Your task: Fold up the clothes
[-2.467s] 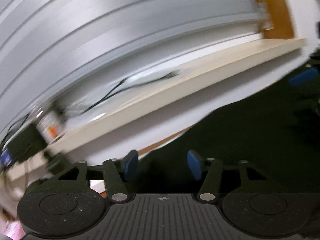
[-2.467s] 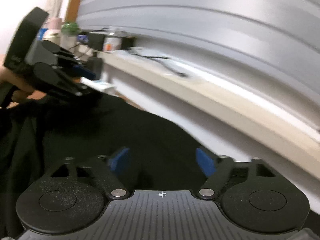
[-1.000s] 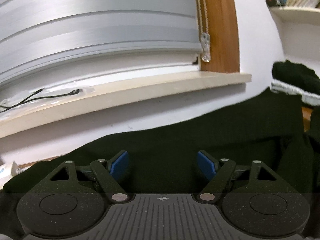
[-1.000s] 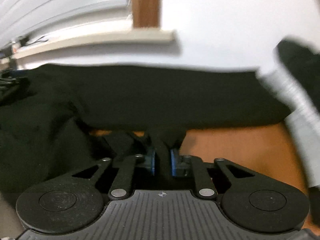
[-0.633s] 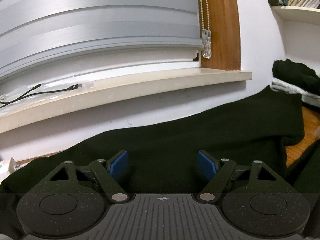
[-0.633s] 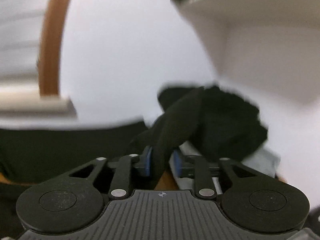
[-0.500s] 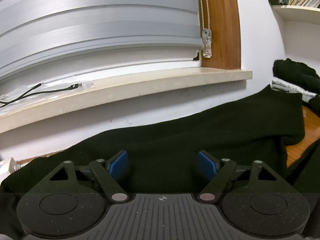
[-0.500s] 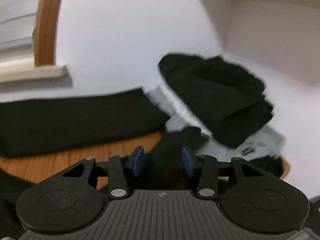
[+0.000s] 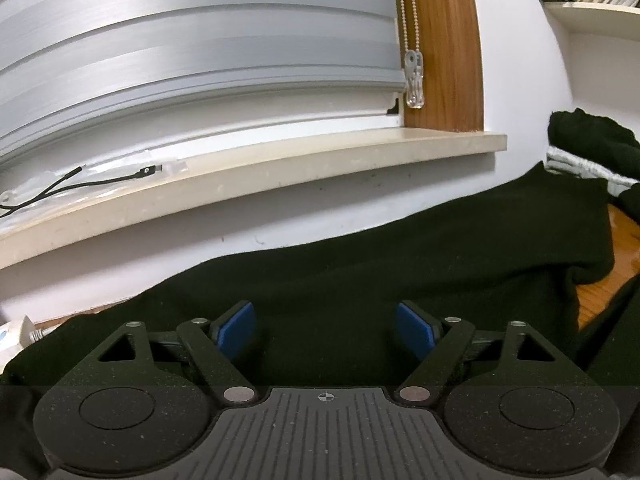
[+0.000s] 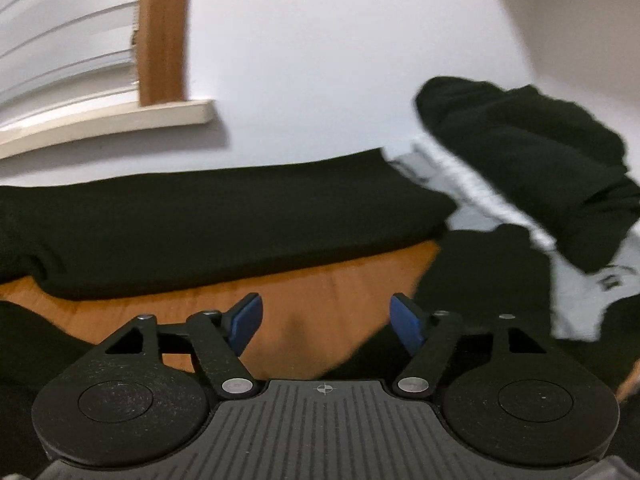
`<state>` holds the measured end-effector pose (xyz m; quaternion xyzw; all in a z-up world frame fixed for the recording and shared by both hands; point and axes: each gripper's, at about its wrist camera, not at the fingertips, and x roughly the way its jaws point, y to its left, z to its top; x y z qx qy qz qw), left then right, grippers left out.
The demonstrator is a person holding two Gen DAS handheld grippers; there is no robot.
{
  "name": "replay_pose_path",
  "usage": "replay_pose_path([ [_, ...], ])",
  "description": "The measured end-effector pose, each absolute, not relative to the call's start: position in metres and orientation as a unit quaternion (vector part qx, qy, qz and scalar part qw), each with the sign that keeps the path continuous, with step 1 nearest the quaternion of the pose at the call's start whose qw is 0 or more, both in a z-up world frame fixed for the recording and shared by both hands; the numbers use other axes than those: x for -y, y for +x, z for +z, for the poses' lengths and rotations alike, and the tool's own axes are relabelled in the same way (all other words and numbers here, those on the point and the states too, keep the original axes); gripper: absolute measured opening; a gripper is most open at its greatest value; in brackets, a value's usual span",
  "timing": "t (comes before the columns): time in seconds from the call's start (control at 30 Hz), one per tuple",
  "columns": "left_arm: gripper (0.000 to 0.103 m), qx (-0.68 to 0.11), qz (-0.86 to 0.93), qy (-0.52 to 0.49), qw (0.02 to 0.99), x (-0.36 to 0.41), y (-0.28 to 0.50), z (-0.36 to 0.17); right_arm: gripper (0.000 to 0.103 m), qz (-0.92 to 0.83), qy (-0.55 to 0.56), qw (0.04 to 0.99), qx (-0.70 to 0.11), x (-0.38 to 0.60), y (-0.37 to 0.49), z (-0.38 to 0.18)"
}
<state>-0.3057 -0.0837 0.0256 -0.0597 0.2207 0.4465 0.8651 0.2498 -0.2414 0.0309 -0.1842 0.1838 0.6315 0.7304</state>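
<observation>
A black garment (image 9: 400, 256) lies spread along the wall on a wooden table (image 9: 600, 284). My left gripper (image 9: 326, 326) hovers over it, open, with nothing pinched between the blue pads. In the right wrist view the same black garment (image 10: 200, 220) stretches across the far side of the table (image 10: 320, 292). My right gripper (image 10: 326, 318) is over bare wood, its jaws opening, with nothing between them. A released black sleeve (image 10: 480, 272) lies just right of it.
A pile of folded clothes, black (image 10: 540, 152) over a grey garment (image 10: 576, 280), sits at the right by the wall, also as a black heap (image 9: 592, 140) in the left view. A window sill (image 9: 280, 164) with a cable (image 9: 80, 188) runs above the table.
My right gripper carried a black sleeve to the right, then let it go and opened over the wood. The left gripper has stayed still and open.
</observation>
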Motion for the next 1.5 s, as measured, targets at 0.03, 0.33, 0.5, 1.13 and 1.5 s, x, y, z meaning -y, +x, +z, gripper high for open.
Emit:
replay_pose_path([
  [0.03,0.082,-0.222,0.447,-0.058,0.865,0.083,-0.305,0.026,0.071,0.631,-0.187,0.73,-0.184,0.237,0.247,0.027],
  [0.33,0.075,-0.239,0.408,-0.029,0.881,0.103,-0.277,0.036,0.072,0.628,-0.179,0.73,-0.201,0.232,0.25,0.007],
  [0.5,0.072,-0.25,0.3,-0.04,0.92,0.138,-0.23,0.047,0.073,0.63,-0.176,0.729,-0.204,0.232,0.25,0.007],
  [1.13,0.008,-0.301,0.183,-0.025,0.936,0.205,-0.183,0.012,0.073,0.628,-0.179,0.733,-0.189,0.234,0.246,0.006],
  [1.5,0.03,-0.295,0.178,-0.019,0.939,0.213,-0.184,0.015,0.073,0.628,-0.181,0.734,-0.185,0.234,0.245,0.007],
])
